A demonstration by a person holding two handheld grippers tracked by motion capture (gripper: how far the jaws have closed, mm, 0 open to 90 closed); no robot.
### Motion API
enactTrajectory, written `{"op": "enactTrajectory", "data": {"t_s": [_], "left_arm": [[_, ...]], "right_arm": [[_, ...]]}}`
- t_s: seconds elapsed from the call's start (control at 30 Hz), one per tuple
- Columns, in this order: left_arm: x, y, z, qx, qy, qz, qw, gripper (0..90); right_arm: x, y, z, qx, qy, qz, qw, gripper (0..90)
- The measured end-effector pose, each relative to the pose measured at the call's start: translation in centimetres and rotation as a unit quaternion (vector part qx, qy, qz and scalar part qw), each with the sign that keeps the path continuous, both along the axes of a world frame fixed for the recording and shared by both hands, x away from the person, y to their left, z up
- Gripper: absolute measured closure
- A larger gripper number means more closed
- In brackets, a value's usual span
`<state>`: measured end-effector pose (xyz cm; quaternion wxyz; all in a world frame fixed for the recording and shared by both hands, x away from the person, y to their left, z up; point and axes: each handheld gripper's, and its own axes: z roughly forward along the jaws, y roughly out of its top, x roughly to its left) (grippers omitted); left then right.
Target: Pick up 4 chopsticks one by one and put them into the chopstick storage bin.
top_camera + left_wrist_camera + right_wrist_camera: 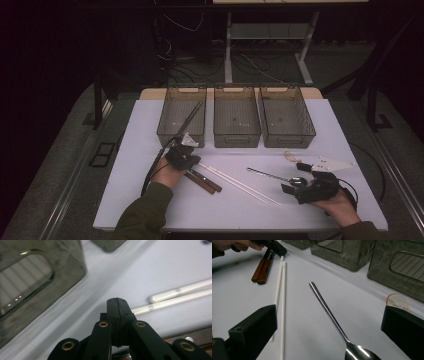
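Left gripper [186, 152] is clamped shut on nothing, just near of the left bin [181, 116]. Right gripper [329, 332] gapes wide around the spoon [329, 312]; bare table [200, 205] sits near.

Overhead forward-down view; two low close views sharing white chopsticks [240, 183].

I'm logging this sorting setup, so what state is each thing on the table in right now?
Left gripper: jaws shut, nothing between them.
Right gripper: jaws open, either side of the spoon, not gripping.
Metal spoon: lying flat on the table.
White chopsticks: lying side by side.
Brown-handled pair: lying flat by the left gripper.
Left bin: holds dark chopsticks, leaning.
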<state>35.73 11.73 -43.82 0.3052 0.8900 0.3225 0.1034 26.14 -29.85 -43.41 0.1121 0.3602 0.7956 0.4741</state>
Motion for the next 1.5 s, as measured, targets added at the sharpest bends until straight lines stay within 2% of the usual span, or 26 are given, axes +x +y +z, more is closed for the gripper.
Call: {"op": "enactTrajectory", "data": {"t_s": [0.17,0.43,0.73,0.87,0.93,1.0,1.1,1.3,1.37,1.5], "left_arm": [[-0.4,-0.8,-0.1,-0.012,0.006,-0.010,0.9999,89.5],[-0.9,-1.9,-0.1,-0.015,0.008,-0.035,0.9993,89.5],[-1.0,-2.2,-0.1,-0.018,0.012,-0.036,0.9991,89.4],[-1.0,-1.9,0.0,-0.022,0.006,-0.036,0.9991,89.4],[-1.2,-1.5,0.4,-0.031,0.000,-0.030,0.9991,89.1],[-1.5,-1.0,0.8,-0.040,-0.004,-0.028,0.9988,84.3],[-2.2,-0.3,1.4,-0.062,-0.020,-0.021,0.9977,78.7],[-3.5,0.9,1.8,-0.088,-0.036,-0.029,0.9951,69.7],[-4.1,1.3,1.9,-0.102,-0.041,-0.031,0.9935,67.2],[-5.2,2.1,1.9,-0.117,-0.052,-0.036,0.9911,59.2]], "right_arm": [[0.0,0.0,0.0,0.000,0.000,0.000,1.0000,0.6],[0.0,0.0,0.0,0.000,0.000,0.000,1.0000,0.6],[0.1,0.0,0.0,0.001,0.000,-0.002,1.0000,0.6],[0.1,0.0,0.0,0.001,0.000,-0.002,1.0000,0.6],[0.1,0.0,0.0,0.001,0.003,-0.004,1.0000,0.6],[0.1,-0.1,0.0,0.002,0.008,-0.004,1.0000,0.6],[0.1,0.0,0.1,0.000,0.011,-0.001,0.9999,0.6],[-0.1,0.0,0.2,-0.003,0.014,0.003,0.9999,0.6],[-0.1,0.0,0.3,-0.002,0.014,0.005,0.9999,0.6],[0.0,0.0,0.4,-0.003,0.022,0.011,0.9997,0.6]]}}
